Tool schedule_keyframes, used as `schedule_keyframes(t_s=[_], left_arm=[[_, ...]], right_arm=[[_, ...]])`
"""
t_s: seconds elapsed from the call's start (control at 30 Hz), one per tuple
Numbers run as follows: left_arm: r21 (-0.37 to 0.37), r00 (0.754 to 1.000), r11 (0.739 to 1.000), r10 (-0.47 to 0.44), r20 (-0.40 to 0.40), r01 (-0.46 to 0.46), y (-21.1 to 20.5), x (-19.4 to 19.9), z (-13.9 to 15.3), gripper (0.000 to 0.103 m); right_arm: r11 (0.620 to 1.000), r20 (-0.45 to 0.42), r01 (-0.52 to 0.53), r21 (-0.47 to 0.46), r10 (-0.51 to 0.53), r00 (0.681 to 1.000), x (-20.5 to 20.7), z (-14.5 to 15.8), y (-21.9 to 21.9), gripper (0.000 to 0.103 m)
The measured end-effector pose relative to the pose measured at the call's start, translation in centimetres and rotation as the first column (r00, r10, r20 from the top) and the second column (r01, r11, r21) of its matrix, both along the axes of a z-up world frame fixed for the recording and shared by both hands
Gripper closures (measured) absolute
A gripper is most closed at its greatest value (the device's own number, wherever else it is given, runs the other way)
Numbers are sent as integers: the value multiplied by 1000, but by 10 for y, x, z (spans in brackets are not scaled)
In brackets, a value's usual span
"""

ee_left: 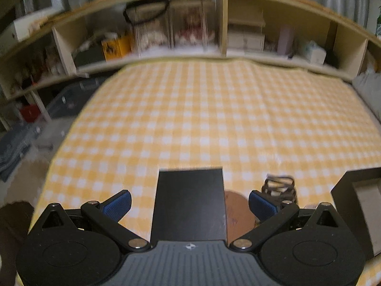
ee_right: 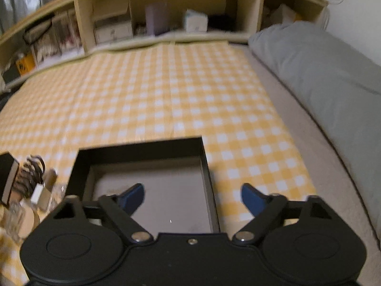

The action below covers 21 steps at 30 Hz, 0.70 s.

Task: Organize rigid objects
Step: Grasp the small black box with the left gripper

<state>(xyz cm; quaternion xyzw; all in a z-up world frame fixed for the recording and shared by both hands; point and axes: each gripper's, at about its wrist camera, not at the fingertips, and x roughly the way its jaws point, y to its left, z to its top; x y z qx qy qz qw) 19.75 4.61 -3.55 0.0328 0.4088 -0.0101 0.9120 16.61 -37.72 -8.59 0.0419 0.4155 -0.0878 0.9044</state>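
Note:
My left gripper (ee_left: 189, 201) is open, its blue pads either side of a flat black lid (ee_left: 189, 205) lying on the yellow checked cloth (ee_left: 190, 119). A brown round piece (ee_left: 235, 212) and a dark claw hair clip (ee_left: 279, 187) lie right of the lid. My right gripper (ee_right: 193, 196) is open above an open black box (ee_right: 152, 190) with a grey inside. The box also shows in the left wrist view (ee_left: 357, 205). In the right wrist view, the hair clip (ee_right: 31, 171), small bottles (ee_right: 45, 190) and the lid's edge (ee_right: 8, 176) lie left of the box.
A wooden shelf unit (ee_left: 223, 23) full of boxes and packets runs along the far side of the bed. A grey pillow (ee_right: 321, 64) lies along the right side. Bags and a red box (ee_left: 29, 112) are on the floor at the left.

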Motion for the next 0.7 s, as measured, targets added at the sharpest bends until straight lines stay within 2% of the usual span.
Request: schedule_keyframes(t_s=[0.17, 0.2, 0.27, 0.33, 0.4, 0.43, 0.57, 0.7], left_arm=[[-10, 996, 1000, 9, -86, -10, 13, 11, -21, 0], [-10, 995, 1000, 7, -99, -8, 14, 13, -25, 0], [-11, 993, 1000, 0, -119, -2, 15, 18, -31, 0], [-20, 990, 1000, -15, -137, 12, 13, 25, -36, 0], [-22, 988, 999, -29, -155, 26, 11, 30, -43, 0], [-17, 986, 999, -34, -161, 32, 10, 32, -47, 0], [-7, 982, 999, -45, -182, 44, 6, 42, -57, 0], [-19, 978, 999, -50, -202, 47, 2, 52, -65, 0]], right_arm=[[999, -80, 38, -14, -39, 996, 2, -10, -8, 49], [999, -91, 45, -19, -47, 995, 3, -11, -9, 52], [998, -104, 58, -26, -61, 993, 4, -12, -12, 52], [998, -112, 58, -34, -62, 992, 5, -13, -13, 62], [998, -137, 60, -32, -64, 989, 7, -16, -16, 82], [997, -153, 68, -32, -72, 986, 8, -19, -17, 86], [997, -168, 71, -7, -71, 983, 9, -21, -19, 97], [998, -173, 57, -31, -61, 983, 12, -22, -14, 98]])
